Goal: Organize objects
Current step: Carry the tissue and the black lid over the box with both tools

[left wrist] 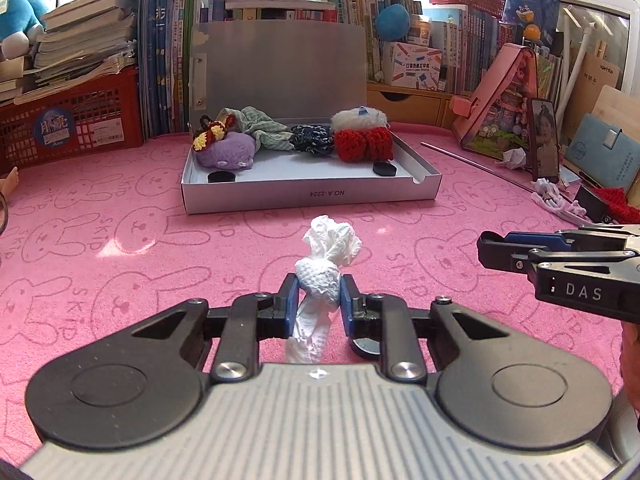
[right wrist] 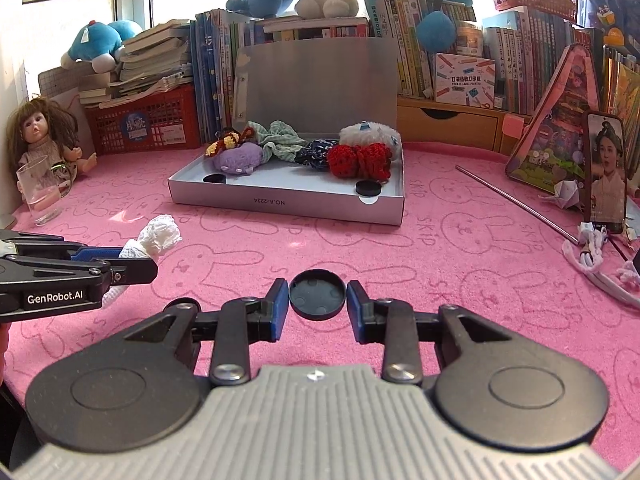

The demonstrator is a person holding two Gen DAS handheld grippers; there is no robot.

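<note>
My left gripper (left wrist: 319, 290) is shut on a crumpled white tissue (left wrist: 332, 240), held above the pink mat; the tissue (right wrist: 158, 234) also shows at the left of the right wrist view. My right gripper (right wrist: 317, 294) is shut on a round black cap (right wrist: 317, 294), lifted off the mat. Ahead lies an open grey box (left wrist: 308, 198) with its lid upright. Inside it are a purple plush (left wrist: 228, 152), a green checked cloth (left wrist: 260, 128), a dark blue fabric piece (left wrist: 312, 140), a red and white knitted item (left wrist: 362, 138) and two black caps (left wrist: 221, 177) (left wrist: 384, 169).
A pink rabbit-print mat (right wrist: 460, 260) covers the table. A doll (right wrist: 38, 136) and a clear glass (right wrist: 38, 192) stand at the far left. A metal rod (right wrist: 516, 200), a phone (right wrist: 606, 172) and white cords (right wrist: 592, 256) lie at the right. Books, red baskets and plush toys line the back.
</note>
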